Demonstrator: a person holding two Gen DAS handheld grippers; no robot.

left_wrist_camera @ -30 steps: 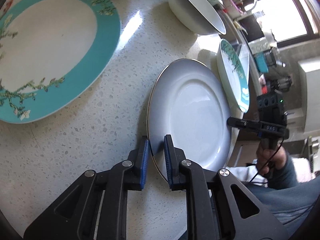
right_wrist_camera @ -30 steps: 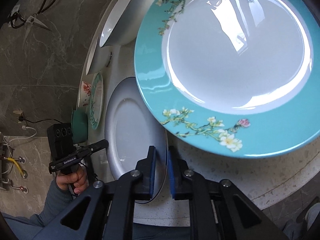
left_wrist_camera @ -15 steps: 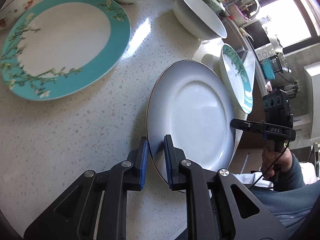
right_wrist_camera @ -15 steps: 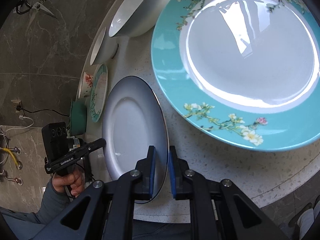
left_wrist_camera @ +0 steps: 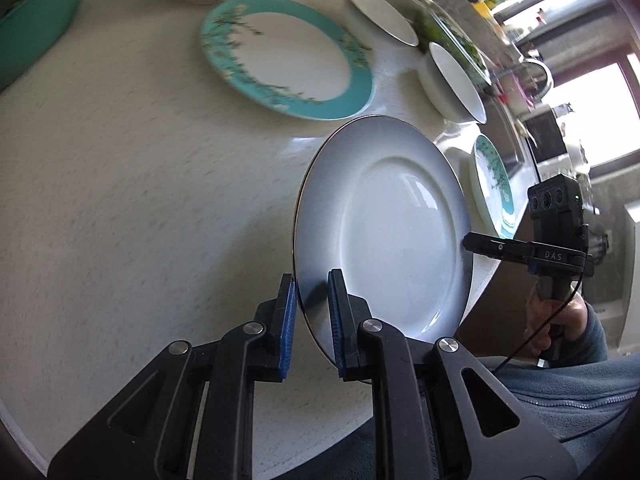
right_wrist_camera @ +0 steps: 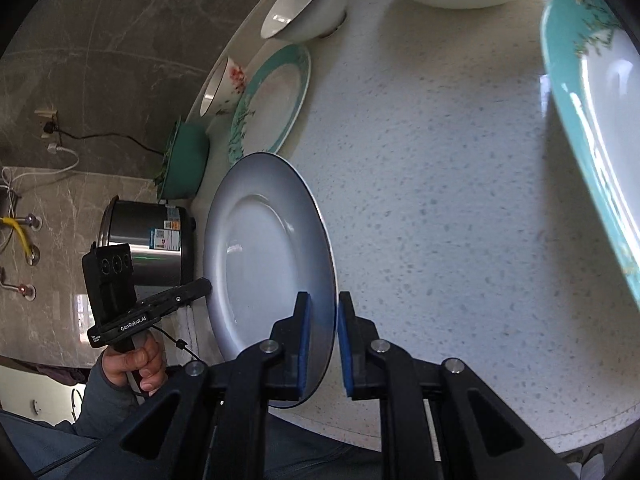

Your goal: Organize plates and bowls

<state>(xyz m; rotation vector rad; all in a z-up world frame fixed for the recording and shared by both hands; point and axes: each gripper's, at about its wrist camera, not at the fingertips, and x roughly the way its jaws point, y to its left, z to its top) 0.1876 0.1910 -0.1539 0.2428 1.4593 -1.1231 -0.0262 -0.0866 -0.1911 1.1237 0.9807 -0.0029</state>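
A grey-blue plate point(left_wrist_camera: 384, 232) with a thin dark rim is held off the speckled counter by both grippers at opposite edges. My left gripper point(left_wrist_camera: 311, 312) is shut on its near rim. My right gripper point(right_wrist_camera: 322, 324) is shut on the other rim, where the plate point(right_wrist_camera: 264, 256) stands tilted. A large teal-rimmed floral plate point(left_wrist_camera: 286, 56) lies flat on the counter beyond it, and shows at the right edge of the right wrist view point(right_wrist_camera: 592, 120). White bowls point(left_wrist_camera: 452, 80) stand behind.
A smaller teal floral plate point(right_wrist_camera: 272, 100), a flowered cup point(right_wrist_camera: 224, 84), a green bowl point(right_wrist_camera: 186, 164) and a steel pot point(right_wrist_camera: 144, 244) line the counter's left edge. Another white bowl point(right_wrist_camera: 304, 4) sits at the back. The counter edge runs near me.
Both grippers have lifted the grey-blue plate up and back from the counter. The teal floral plate now lies farther away and lower in both views.
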